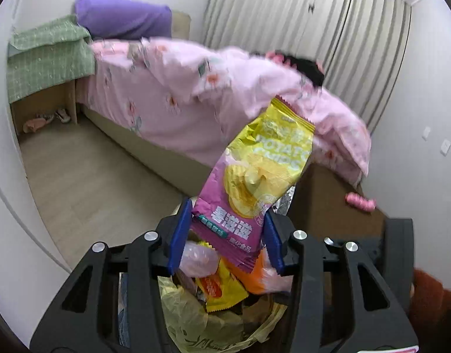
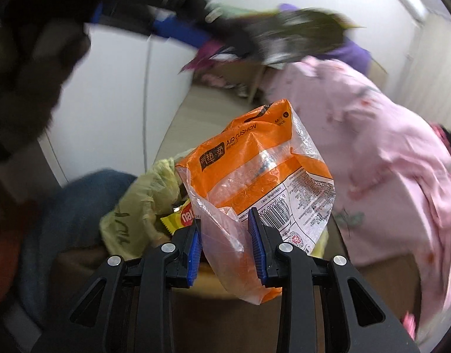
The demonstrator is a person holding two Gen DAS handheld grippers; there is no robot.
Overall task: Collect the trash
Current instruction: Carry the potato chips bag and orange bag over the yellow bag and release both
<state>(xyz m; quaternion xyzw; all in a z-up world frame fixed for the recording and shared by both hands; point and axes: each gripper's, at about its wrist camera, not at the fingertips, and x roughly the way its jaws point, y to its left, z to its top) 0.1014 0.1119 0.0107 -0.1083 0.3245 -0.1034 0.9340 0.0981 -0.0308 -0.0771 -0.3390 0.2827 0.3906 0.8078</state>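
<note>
My left gripper [image 1: 228, 208] is shut on a yellow and pink potato chip bag [image 1: 255, 170], which sticks out ahead between the blue pads. Under it gapes a yellow-green trash bag [image 1: 190, 317] with a yellow wrapper [image 1: 216, 291] and other litter inside. My right gripper [image 2: 224, 216] is shut on an orange and clear plastic air-cushion bag [image 2: 255, 170], held just right of the trash bag [image 2: 137, 206]. That orange bag [image 1: 255, 279] also shows low in the left wrist view. In the right wrist view the left gripper's blue fingers [image 2: 178, 31] and the chip bag [image 2: 284, 35] are blurred at the top.
A bed with a pink quilt [image 1: 172, 97] and purple pillow [image 1: 122, 17] fills the background. A green cloth [image 1: 49, 56] covers a bedside cabinet. A brown surface [image 1: 328, 206] lies right of the trash bag. A person's blue trouser leg [image 2: 72, 206] is at left.
</note>
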